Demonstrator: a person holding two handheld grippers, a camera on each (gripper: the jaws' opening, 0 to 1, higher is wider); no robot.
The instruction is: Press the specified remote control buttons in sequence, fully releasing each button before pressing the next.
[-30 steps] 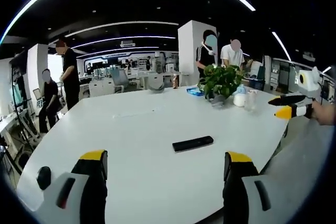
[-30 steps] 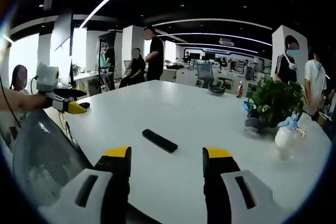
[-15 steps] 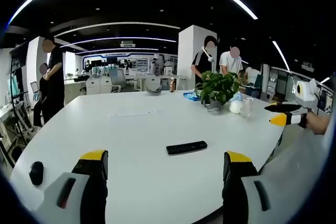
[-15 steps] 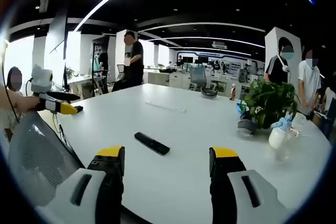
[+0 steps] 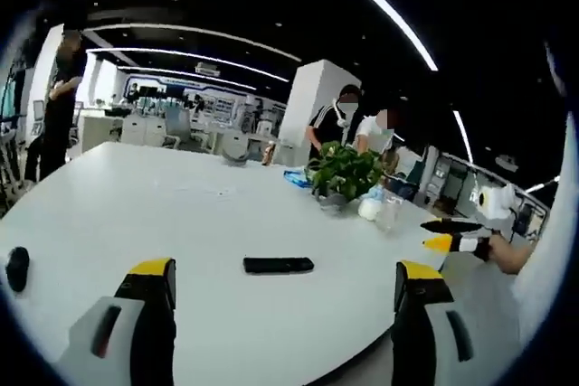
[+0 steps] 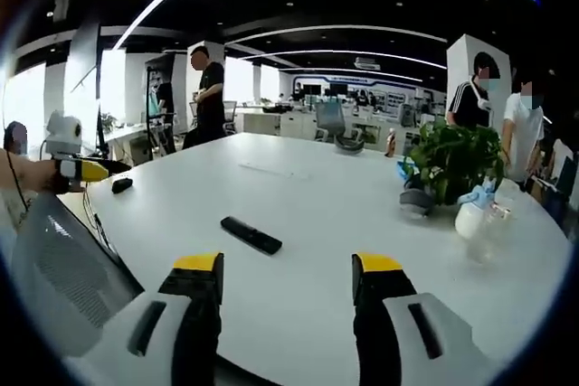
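Both tools — left tool (image 5: 282, 282), right tool (image 6: 286, 273) — gape wide, empty, above the remote (image 5: 278, 265) on the table (image 5: 136, 196).

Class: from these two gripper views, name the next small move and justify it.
Probably bring the right gripper forward and down toward the remote control. It lies flat on the white table, untouched, ahead of the open fingers, with nothing held.
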